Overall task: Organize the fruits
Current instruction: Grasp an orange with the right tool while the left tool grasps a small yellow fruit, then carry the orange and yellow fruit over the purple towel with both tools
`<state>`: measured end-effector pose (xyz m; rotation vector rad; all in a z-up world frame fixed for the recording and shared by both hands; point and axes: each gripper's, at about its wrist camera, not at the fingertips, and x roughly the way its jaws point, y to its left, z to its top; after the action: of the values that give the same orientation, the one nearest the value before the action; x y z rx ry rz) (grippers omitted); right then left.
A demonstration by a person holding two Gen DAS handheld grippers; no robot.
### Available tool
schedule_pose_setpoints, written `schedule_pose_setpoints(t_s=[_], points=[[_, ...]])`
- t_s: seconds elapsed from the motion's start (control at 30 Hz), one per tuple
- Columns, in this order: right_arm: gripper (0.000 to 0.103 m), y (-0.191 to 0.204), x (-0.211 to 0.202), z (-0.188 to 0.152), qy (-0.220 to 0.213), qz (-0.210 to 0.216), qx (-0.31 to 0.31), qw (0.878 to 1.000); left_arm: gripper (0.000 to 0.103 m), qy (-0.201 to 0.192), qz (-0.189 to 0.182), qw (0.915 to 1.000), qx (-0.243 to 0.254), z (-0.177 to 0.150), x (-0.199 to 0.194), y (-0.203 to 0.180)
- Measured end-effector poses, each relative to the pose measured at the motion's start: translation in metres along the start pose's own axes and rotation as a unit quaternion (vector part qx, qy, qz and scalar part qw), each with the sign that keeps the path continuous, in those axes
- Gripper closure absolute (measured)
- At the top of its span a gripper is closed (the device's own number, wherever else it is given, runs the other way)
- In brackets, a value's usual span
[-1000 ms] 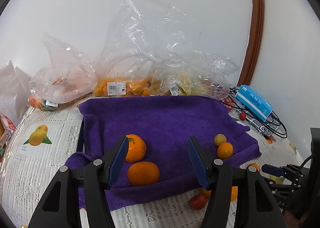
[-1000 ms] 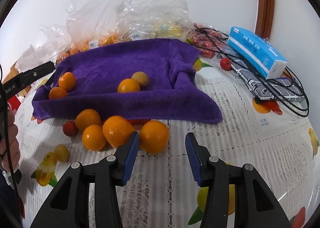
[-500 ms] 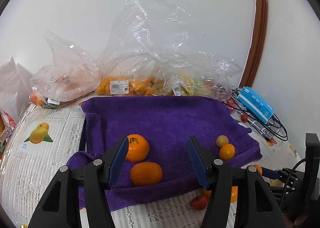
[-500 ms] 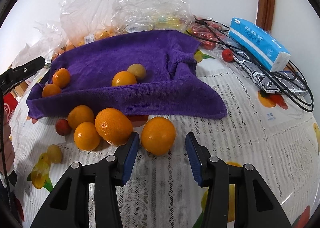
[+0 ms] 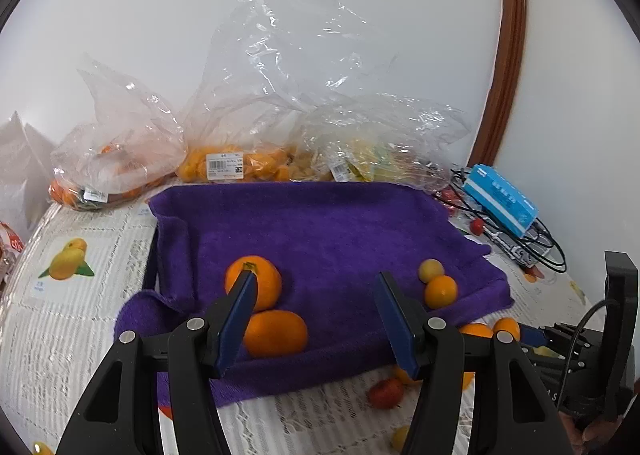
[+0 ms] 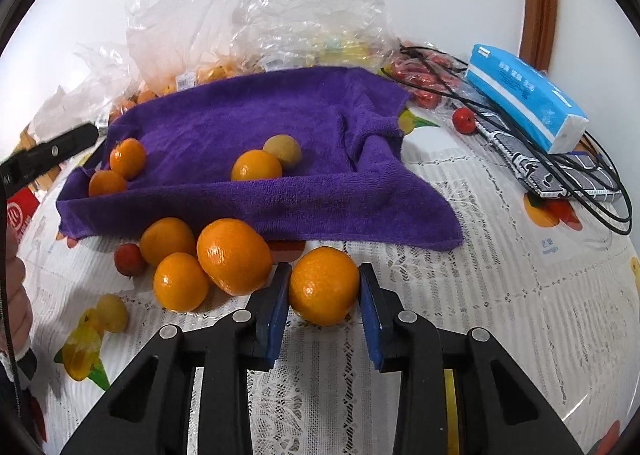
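Blue-padded right tongs [image 6: 324,287] now clamped on orange [image 6: 323,285], formerly apart.

No readable text. Barcode label [image 5: 225,168] on plastic bag [image 5: 276,103], print too small. Blue tissue pack [image 6: 524,97] lettering illegible.

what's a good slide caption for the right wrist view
Right tool shut on an orange beside the purple towel.

Towel [image 6: 248,127]: purple terry cloth, matt, fuzzy. Oranges [image 6: 323,285]: glossy, pitted peel. Bags [image 5: 280,67]: clear crinkled plastic, shiny. Bench [image 6: 480,275] cover: white lace-pattern cloth with printed fruit, slight sheen. Right tool [image 6: 323,307]: matt black plastic, blue ribbed pads, metal rivets. Tissue pack [image 6: 524,95]: glossy blue wrap.
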<state>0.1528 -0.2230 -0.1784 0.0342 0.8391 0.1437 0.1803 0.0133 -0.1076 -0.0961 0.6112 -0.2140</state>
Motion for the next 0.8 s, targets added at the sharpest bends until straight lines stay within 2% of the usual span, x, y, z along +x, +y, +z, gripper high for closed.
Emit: schedule_pose_setpoints(t_s=[0.13, 0.27, 0.4, 0.5, 0.57, 0.73, 0.8], points=[[0.07, -0.006, -0.01, -0.003, -0.007, 0.005, 0.009, 1.0, 0.044, 0.012, -0.024, 0.9996, -0.009, -0.009, -0.006, -0.004], [0.07, -0.009, -0.018, -0.009, -0.006, 0.007, 0.01, 1.0, 0.044, 0.031, -0.037, 0.9988, 0.002, -0.027, -0.014, -0.015], [0.07, -0.011, -0.025, -0.017, -0.006, 0.009, 0.013, 1.0, 0.044, 0.061, -0.058, 0.9964, 0.008, -0.049, -0.017, -0.025], [0.07, -0.013, -0.03, -0.021, -0.007, 0.01, 0.016, 1.0, 0.045, 0.084, -0.052, 0.995, 0.017, -0.063, -0.014, -0.033], [0.07, -0.013, -0.034, -0.025, -0.009, 0.009, 0.016, 1.0, 0.048, 0.1, -0.04, 0.9938, 0.027, -0.069, -0.01, -0.037], [0.07, -0.015, -0.047, -0.033, -0.015, 0.01, 0.02, 1.0, 0.058, 0.136, -0.051, 0.989, 0.03, -0.076, -0.001, -0.043], [0.07, -0.017, -0.051, -0.036, -0.017, 0.01, 0.023, 1.0, 0.062, 0.138, -0.046, 0.9888, 0.032, -0.077, -0.001, -0.044]])
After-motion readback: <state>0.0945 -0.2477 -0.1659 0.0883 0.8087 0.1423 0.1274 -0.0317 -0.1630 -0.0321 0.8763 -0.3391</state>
